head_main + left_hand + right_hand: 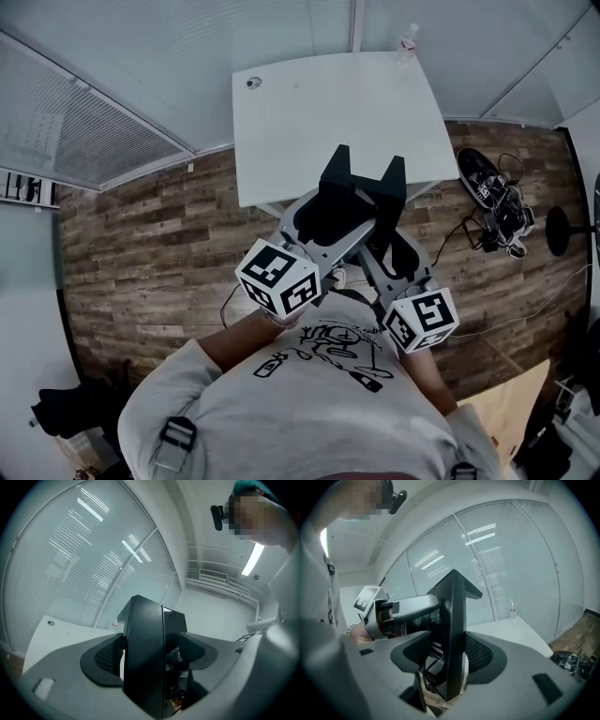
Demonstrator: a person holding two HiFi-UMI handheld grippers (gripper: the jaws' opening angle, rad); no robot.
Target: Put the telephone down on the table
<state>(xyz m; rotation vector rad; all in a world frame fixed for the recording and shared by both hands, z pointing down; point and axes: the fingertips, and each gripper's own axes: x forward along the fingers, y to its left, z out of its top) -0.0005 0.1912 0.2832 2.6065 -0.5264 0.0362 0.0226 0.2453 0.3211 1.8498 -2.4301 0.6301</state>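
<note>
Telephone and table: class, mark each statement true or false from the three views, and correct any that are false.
1. The telephone lies on the table. False: both grippers hold it up, off the tabletop.
2. The left gripper is shut on the telephone. True.
3. The right gripper is open and empty. False: its jaws clamp the telephone.
4. A bottle stands at the table's far right corner. True.
5. The floor is carpeted. False: it is wood planks.
</note>
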